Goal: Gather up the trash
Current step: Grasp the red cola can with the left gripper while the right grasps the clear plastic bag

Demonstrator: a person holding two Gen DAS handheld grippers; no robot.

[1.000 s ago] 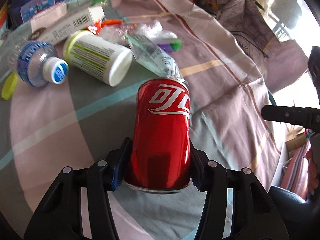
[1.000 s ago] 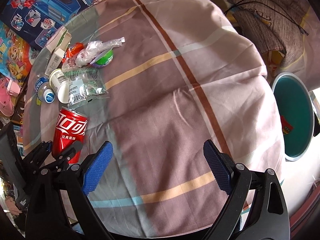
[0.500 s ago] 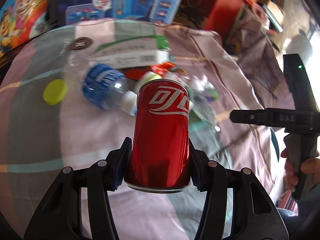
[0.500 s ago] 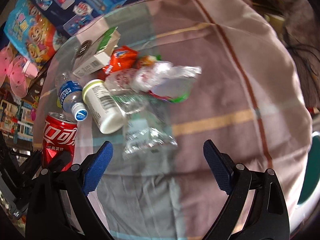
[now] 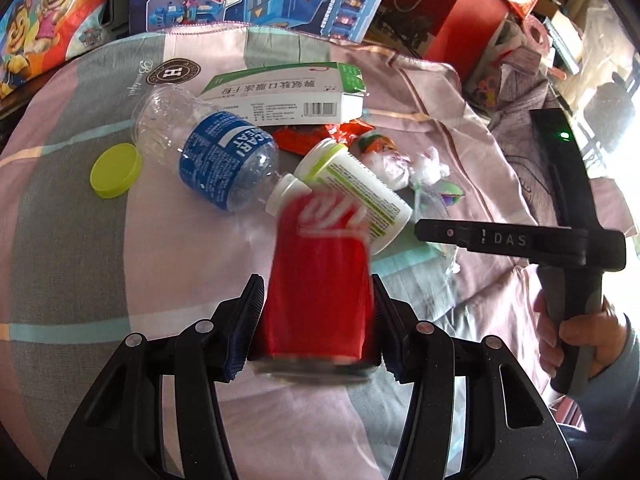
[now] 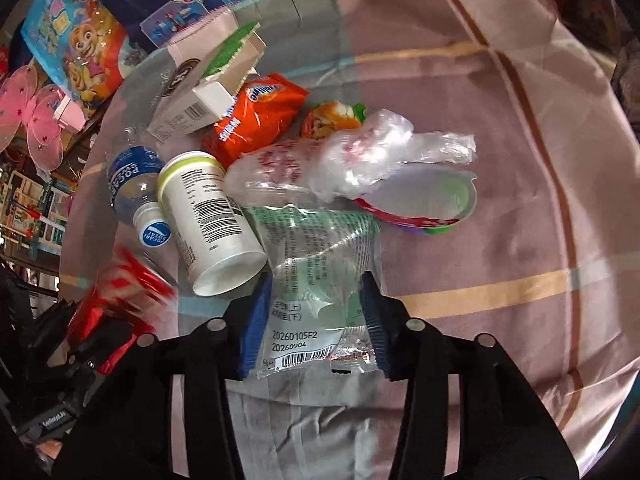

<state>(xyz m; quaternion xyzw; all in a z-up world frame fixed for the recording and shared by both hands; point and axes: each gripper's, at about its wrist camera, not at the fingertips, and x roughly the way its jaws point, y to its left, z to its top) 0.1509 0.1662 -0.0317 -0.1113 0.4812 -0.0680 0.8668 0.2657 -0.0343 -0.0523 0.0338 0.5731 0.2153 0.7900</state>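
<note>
While blurred in both views, the red can (image 5: 318,284) sits between the blue pads of the left hand-held gripper (image 5: 319,322), whose jaws press its sides, above the checked cloth (image 5: 80,272) on the counter. Right hand-held gripper (image 6: 316,320) has its jaws closed in around a clear printed wrapper (image 6: 320,292) lying flat; firm contact cannot be confirmed. Just beyond lie a white canister (image 6: 208,216), water bottle (image 6: 134,196), orange snack bag (image 6: 256,116) and crumpled plastic (image 6: 360,160)
</note>
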